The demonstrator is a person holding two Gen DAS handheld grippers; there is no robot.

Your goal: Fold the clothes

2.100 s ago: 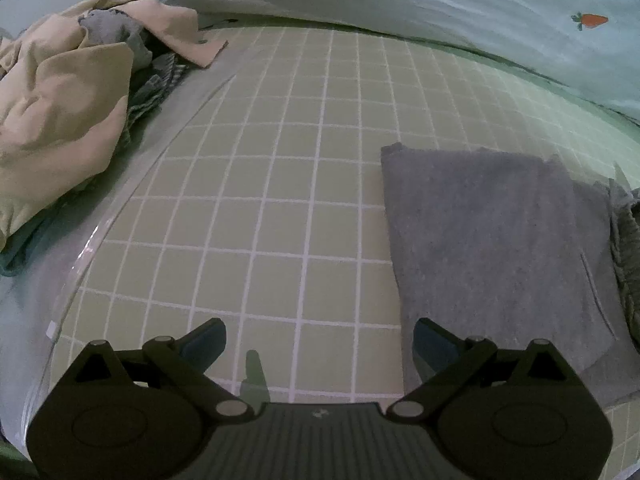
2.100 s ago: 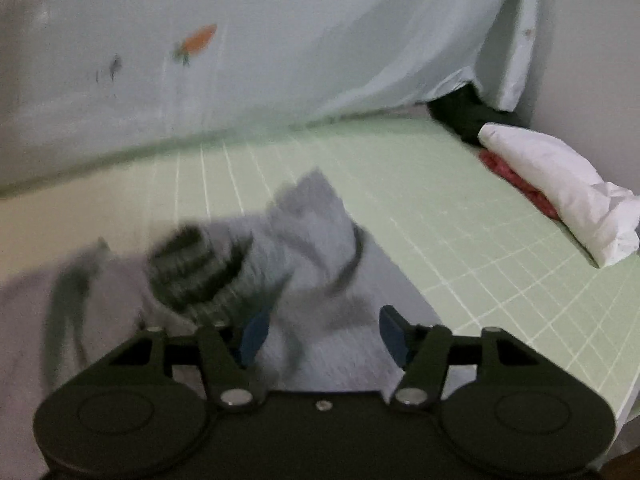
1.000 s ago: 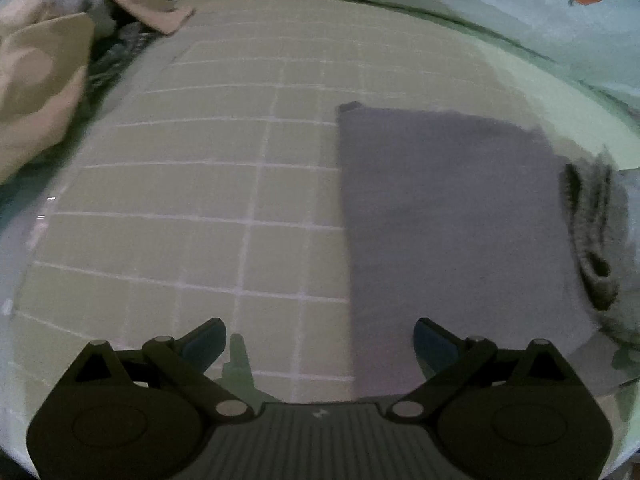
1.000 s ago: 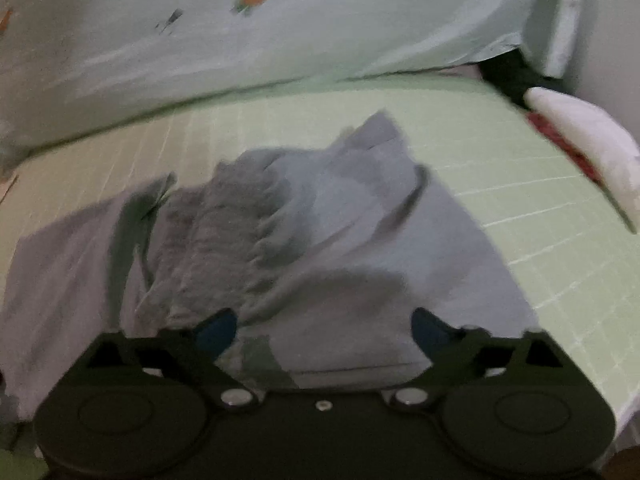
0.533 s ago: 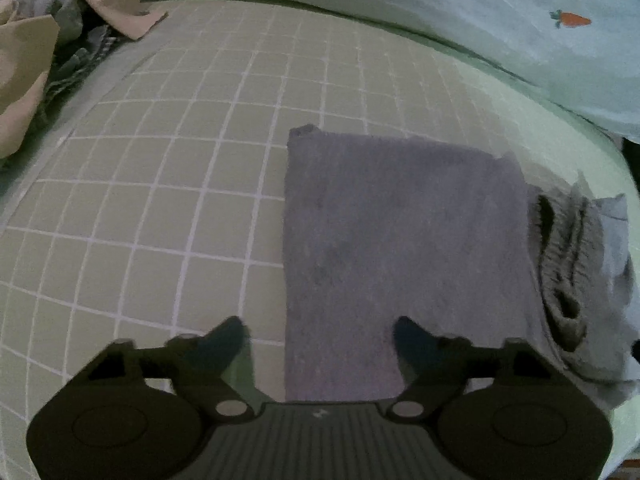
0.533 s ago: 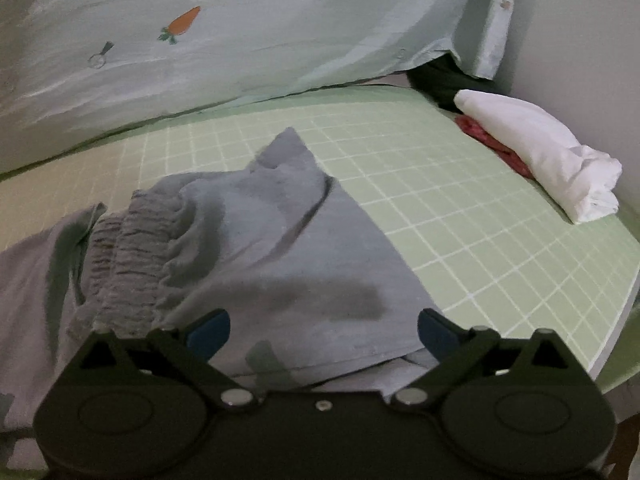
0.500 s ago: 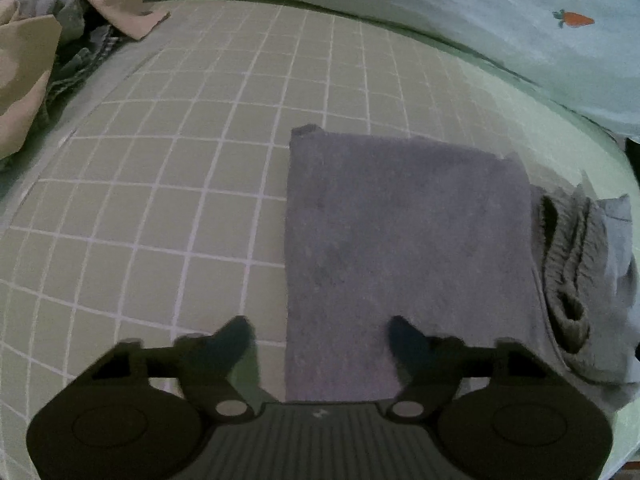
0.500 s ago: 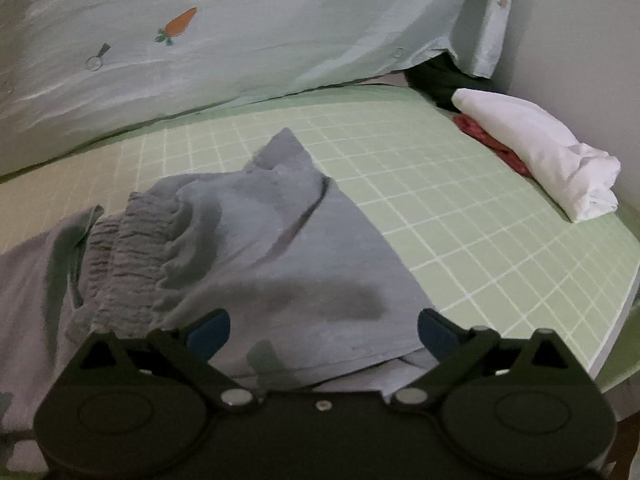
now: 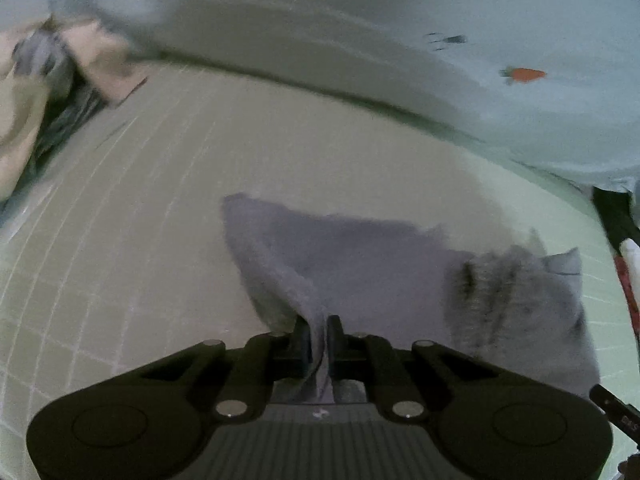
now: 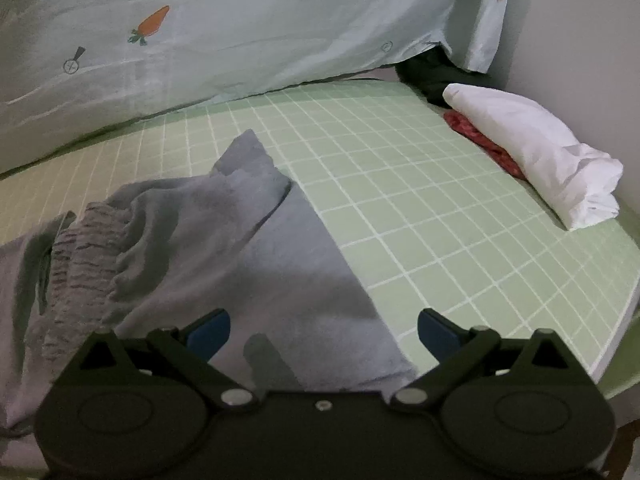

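A grey garment (image 9: 360, 256) with a ribbed elastic waistband (image 9: 484, 292) lies on the green grid mat (image 9: 140, 208). My left gripper (image 9: 318, 336) has its jaws closing on the garment's near left edge. The pads pinch a fold of the cloth, which rises off the mat toward them. In the right wrist view the same grey garment (image 10: 224, 248) lies crumpled, its waistband (image 10: 80, 264) at the left. My right gripper (image 10: 324, 332) hangs open just over the garment's near right part, nothing between its blue pads (image 10: 208, 334).
A beige clothes pile (image 9: 24, 128) lies at the mat's far left. A pale sheet with a carrot print (image 10: 240, 20) hangs along the back. A white folded cloth (image 10: 532, 148) on a red one (image 10: 480, 136) lies at the right, near the mat's edge (image 10: 592, 352).
The left jaws have come together on the grey garment's near edge and lifted it, and the view has blurred. The right gripper stays open and has shifted slightly over the garment.
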